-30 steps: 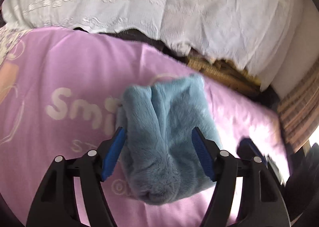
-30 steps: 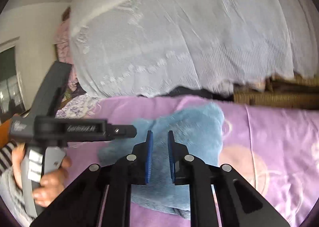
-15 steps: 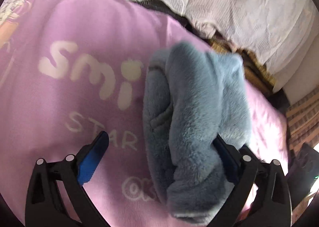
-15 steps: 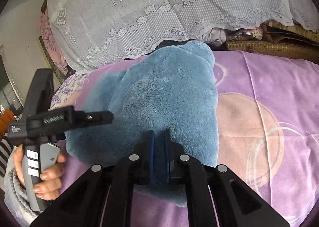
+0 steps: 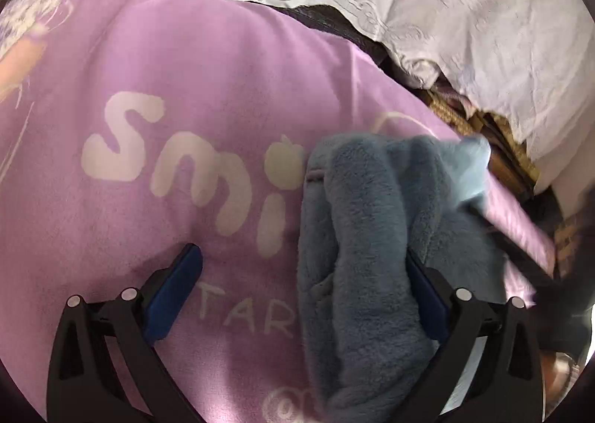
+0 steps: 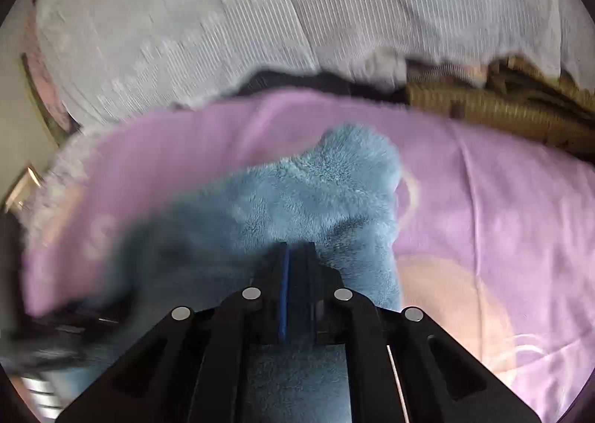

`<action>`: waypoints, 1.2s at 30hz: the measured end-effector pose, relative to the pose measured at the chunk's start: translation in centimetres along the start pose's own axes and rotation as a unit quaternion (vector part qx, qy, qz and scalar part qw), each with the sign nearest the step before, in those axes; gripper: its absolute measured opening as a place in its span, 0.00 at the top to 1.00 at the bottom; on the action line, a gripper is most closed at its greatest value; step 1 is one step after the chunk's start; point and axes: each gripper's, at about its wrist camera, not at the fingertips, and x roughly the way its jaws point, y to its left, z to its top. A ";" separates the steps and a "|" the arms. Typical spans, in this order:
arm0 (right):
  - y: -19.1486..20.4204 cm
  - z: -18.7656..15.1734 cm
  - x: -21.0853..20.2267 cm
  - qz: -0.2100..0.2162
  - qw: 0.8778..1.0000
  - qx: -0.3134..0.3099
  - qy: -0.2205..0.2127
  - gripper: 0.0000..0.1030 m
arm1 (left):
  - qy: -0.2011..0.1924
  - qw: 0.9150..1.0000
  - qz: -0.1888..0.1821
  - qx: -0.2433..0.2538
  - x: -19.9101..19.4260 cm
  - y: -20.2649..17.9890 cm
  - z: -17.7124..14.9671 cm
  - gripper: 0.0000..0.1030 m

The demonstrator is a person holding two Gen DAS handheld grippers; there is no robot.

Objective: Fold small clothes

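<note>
Both wrist views look obliquely down, close over the pink blanket point(image 5: 223, 62), sharing the blue fleece garment point(image 6: 334, 192)

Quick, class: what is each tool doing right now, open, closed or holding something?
Left tool: open wide, blue fleece garment loose against one finger.
Right tool: closed; whether it pinches the fleece cannot be told.

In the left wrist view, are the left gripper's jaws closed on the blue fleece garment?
No. The left gripper stands wide open, with the blue fleece garment lying loose against only one finger.
</note>
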 end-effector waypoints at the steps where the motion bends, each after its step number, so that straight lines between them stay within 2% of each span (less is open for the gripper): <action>1: -0.8 -0.6 -0.1 0.015 1.000 0.011 -0.021 0.95 | -0.003 1.000 0.008 0.014 0.2 -0.6 -0.2 0.04; 3: -1.5 -0.6 -0.5 0.026 0.999 0.030 -0.018 0.95 | -0.014 0.999 0.020 0.025 0.1 -1.1 -0.6 0.04; 4: -1.4 -0.5 -0.6 0.022 0.999 0.020 -0.016 0.95 | -0.013 1.000 0.015 0.021 0.1 -0.9 -0.5 0.04; 7: -0.6 -0.3 -2.3 0.012 0.999 0.001 -0.032 0.94 | -0.013 1.000 -0.006 -0.007 -0.9 0.1 -0.5 0.05; 9: -0.6 -0.9 -5.2 0.031 0.998 0.011 -0.056 0.91 | -0.022 0.999 -0.030 -0.025 -3.0 0.7 -0.7 0.10; 11: -0.5 -2.0 -8.8 0.057 0.995 -0.003 -0.087 0.91 | -0.036 0.998 -0.041 -0.023 -5.0 0.8 -1.1 0.10; 13: -0.4 -3.5 -11.3 0.057 0.992 -0.026 -0.108 0.91 | -0.034 0.998 -0.052 -0.018 -5.9 0.7 -1.8 0.10; 15: -0.8 -5.5 -11.4 0.067 0.993 -0.033 -0.088 0.91 | -0.015 0.998 -0.054 -0.014 -5.3 0.4 -2.8 0.09; 16: -1.3 -6.6 -10.3 0.065 0.995 -0.031 -0.064 0.91 | -0.003 0.999 -0.042 -0.009 -4.5 0.2 -3.5 0.07; 18: -2.6 -8.1 -8.7 0.074 0.996 -0.005 -0.049 0.92 | 0.001 1.000 -0.024 0.004 -3.7 -0.3 -4.1 0.04; 20: -3.9 -7.3 -8.8 0.099 0.994 0.031 -0.037 0.92 | -0.019 0.999 0.016 0.033 -4.0 -1.6 -4.4 0.04; 22: -3.8 -7.8 -8.8 0.097 0.994 0.021 -0.047 0.92 | -0.038 0.997 0.044 0.050 -4.5 -2.4 -4.8 0.04; 26: -2.8 -7.8 -9.2 0.071 0.996 -0.003 -0.055 0.90 | -0.054 0.995 0.064 0.055 -5.2 -2.7 -5.2 0.04; 36: -3.4 -8.2 -9.3 0.084 0.995 0.010 -0.060 0.87 | -0.104 0.984 0.112 0.087 -7.6 -4.9 -6.3 0.06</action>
